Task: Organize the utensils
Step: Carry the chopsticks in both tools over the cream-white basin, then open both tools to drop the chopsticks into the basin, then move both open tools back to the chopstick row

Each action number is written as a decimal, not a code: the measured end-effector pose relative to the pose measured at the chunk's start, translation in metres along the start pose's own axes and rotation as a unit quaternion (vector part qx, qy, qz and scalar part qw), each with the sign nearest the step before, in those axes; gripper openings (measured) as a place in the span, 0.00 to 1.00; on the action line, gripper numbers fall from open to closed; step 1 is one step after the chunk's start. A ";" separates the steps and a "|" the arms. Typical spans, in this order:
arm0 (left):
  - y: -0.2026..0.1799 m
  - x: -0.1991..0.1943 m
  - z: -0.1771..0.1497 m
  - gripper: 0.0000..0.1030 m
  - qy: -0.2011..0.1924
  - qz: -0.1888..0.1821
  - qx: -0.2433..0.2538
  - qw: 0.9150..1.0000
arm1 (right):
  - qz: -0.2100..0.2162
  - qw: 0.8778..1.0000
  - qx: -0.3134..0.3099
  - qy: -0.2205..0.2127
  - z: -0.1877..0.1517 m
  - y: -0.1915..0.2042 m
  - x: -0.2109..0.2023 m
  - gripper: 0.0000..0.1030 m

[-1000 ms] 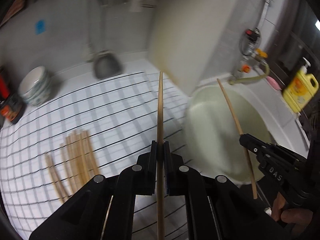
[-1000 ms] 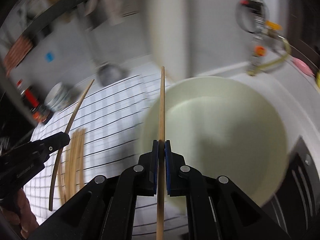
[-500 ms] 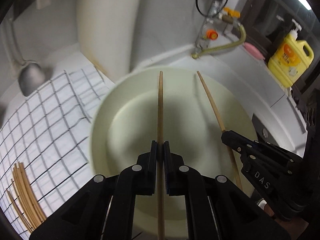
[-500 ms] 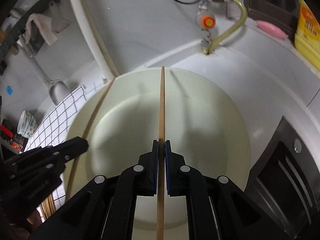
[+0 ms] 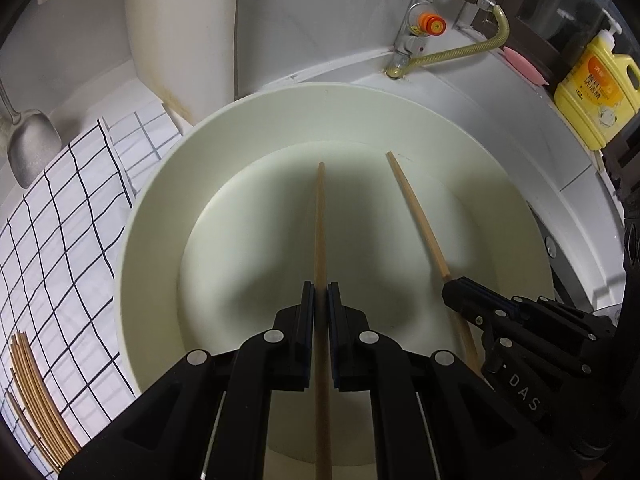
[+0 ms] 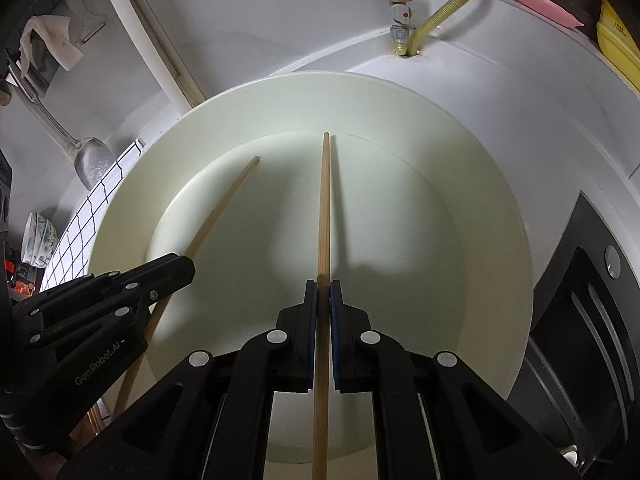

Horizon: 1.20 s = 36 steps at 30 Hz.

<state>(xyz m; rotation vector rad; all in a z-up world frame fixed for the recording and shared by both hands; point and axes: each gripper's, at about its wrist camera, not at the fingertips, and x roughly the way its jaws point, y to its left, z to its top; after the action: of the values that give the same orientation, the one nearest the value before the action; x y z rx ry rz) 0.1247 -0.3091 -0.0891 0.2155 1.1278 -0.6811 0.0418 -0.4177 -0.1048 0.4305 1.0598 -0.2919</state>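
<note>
So, going left to right: spare chopsticks lying at 8 o'clock on the checked cloth. Left gripper clamped tight around the left chopstick, tip out at 12 over the cream basin. Right gripper pinched on the right chopstick, same deal. Probably light, stiff, a bit slick, so best gripped mid-shaft like now. Can't tell if tips touch the basin floor; rear ends cut off.

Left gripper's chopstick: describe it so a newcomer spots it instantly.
Find the big cream basin beside the checked cloth. Two chopsticks point into it; this chopstick runs straight up the left wrist view's centre, clamped by the left gripper, unlike the slanted one.
</note>
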 end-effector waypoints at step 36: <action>0.124 -0.161 -0.110 0.78 -0.093 0.130 -0.082 0.984 | 0.047 0.993 -0.098 -0.043 -0.066 0.113 -0.082 0.27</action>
<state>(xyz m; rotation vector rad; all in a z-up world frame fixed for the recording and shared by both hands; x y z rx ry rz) 0.0748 -0.0955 -0.0156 0.1528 0.9502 -0.3660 0.0015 -0.2846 -0.0368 0.2872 0.9707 -0.1199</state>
